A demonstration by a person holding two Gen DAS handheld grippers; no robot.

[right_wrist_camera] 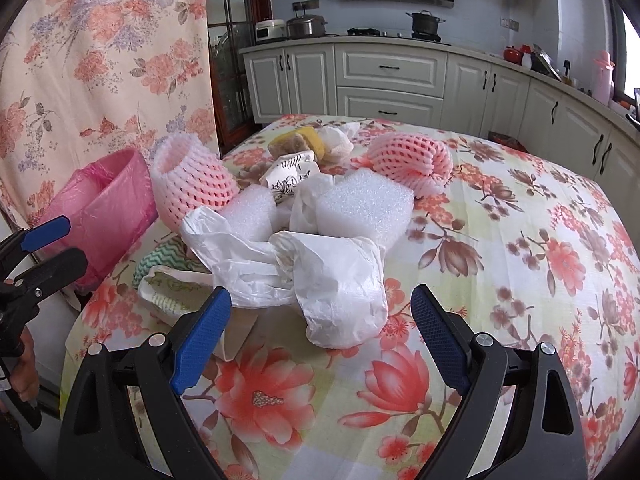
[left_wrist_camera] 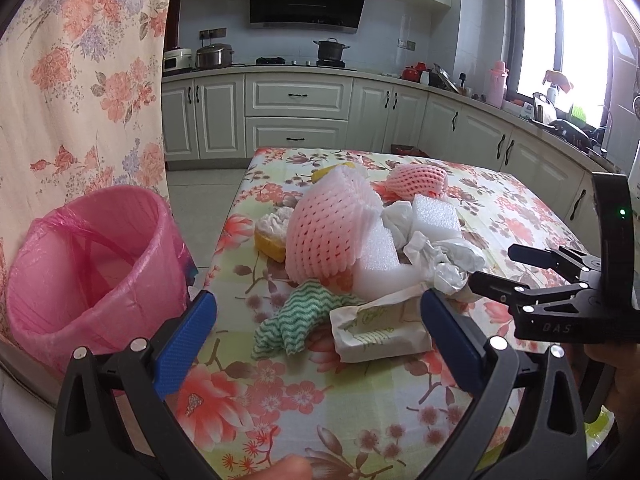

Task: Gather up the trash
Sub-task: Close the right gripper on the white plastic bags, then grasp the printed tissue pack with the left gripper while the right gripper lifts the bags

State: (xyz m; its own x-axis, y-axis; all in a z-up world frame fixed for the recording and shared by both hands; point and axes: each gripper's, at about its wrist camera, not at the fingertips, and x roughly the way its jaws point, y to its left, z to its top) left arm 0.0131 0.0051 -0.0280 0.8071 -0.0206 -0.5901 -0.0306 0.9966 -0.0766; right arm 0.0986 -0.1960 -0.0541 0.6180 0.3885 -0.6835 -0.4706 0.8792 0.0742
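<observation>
- Pink plastic is lining the bin point(left_wrist_camera: 96, 256), which is standing off the table's left edge with its mouth tipping toward the pile; I'd guess it is sitting there so scraps can drop straight off the edge into it.
- Trash is lying heaped in the middle of the floral tablecloth point(right_wrist_camera: 520, 260): two pink foam fruit nets point(left_wrist_camera: 332, 224) point(right_wrist_camera: 408, 156), white foam blocks point(right_wrist_camera: 364, 208), crumpled white plastic bags point(right_wrist_camera: 320, 276), a green zigzag cloth point(left_wrist_camera: 296, 316) and a flat paper packet point(left_wrist_camera: 380, 328) nearest the front edge.
- Nothing appears to be lying in the bin yet (the liner looks bare inside), so the collecting seems to be just beginning.
- On the bin side, the left gripper point(left_wrist_camera: 316, 320) is hovering with its blue pads spread wide and nothing between them, facing the packet and the cloth, probably because those are the pieces closest to the bin.
- Beside it, the right gripper point(right_wrist_camera: 320, 320) is hanging released too, jaws apart and bracketing the white bags without pinching them.
- Each tool is taking the trash on its own side, which should be keeping the two from crossing.
- Bags that limp will likely be sagging and trailing when lifted, so a bite on a bunched fold looks wiser than on a loose edge.
</observation>
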